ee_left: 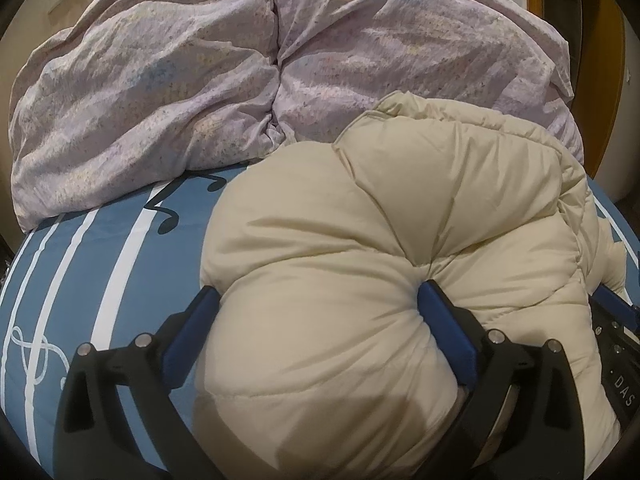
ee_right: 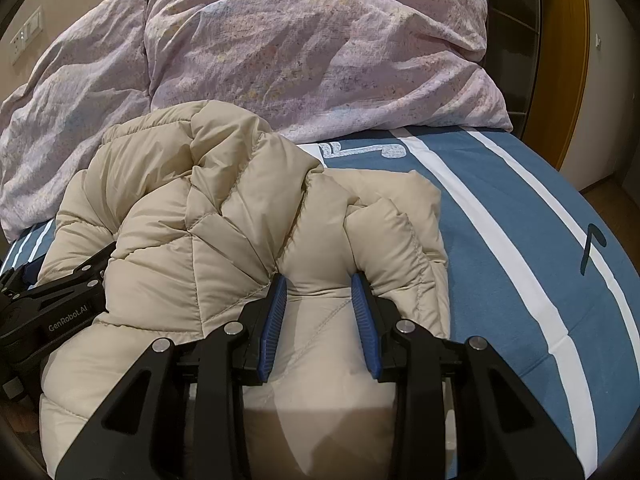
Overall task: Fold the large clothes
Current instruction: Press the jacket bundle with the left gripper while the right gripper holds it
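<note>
A cream puffer jacket (ee_left: 360, 216) lies bunched on the blue striped bed sheet (ee_left: 100, 264). My left gripper (ee_left: 318, 300) is shut on a thick bulge of the jacket, blue pads pressed into the padding on both sides. In the right wrist view the same jacket (ee_right: 180, 208) fills the lower left. My right gripper (ee_right: 320, 284) is shut on a narrower fold of the jacket, its blue pads (ee_right: 276, 312) squeezing it. The left gripper's black body (ee_right: 52, 304) shows at the left edge, close beside the right one.
A crumpled lilac duvet (ee_left: 200, 72) is heaped at the back of the bed, touching the jacket's far edge; it also shows in the right wrist view (ee_right: 320, 48). A wooden door frame (ee_right: 568, 60) stands at the right. Blue sheet with white stripes (ee_right: 520, 220) extends to the right.
</note>
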The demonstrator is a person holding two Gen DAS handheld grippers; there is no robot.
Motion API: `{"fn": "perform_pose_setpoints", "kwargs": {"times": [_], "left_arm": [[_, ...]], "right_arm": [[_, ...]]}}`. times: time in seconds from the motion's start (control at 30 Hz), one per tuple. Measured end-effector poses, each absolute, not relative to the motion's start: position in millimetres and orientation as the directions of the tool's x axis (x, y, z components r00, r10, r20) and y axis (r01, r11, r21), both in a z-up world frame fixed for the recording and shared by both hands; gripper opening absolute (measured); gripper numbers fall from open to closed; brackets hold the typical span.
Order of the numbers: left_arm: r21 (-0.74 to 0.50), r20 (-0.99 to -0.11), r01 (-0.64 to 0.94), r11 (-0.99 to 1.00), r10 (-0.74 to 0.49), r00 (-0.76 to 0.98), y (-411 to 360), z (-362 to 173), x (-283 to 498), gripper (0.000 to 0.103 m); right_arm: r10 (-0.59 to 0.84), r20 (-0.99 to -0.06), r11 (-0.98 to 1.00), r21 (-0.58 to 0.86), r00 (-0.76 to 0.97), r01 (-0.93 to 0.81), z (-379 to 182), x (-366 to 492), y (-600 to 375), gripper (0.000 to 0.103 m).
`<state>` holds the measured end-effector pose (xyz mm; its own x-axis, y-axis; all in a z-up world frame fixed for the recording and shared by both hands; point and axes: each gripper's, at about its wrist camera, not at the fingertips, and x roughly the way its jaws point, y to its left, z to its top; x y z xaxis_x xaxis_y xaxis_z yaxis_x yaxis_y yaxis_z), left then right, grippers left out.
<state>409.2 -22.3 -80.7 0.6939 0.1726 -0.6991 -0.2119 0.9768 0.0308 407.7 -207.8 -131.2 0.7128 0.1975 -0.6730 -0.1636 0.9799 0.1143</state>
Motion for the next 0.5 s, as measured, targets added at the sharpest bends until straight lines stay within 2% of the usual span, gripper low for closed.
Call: {"fn": "perform_pose_setpoints", "kwargs": {"times": [0.5], "left_arm": [[0.036,-0.713,-0.218,0.975,0.178,0.678,-22.1,-83.4,413.4,0.101]], "right_arm": [[0.195,-0.675,0.980,0.111,0.711,-0.163,-131.1,408.6,-207.1,0.036]]}}
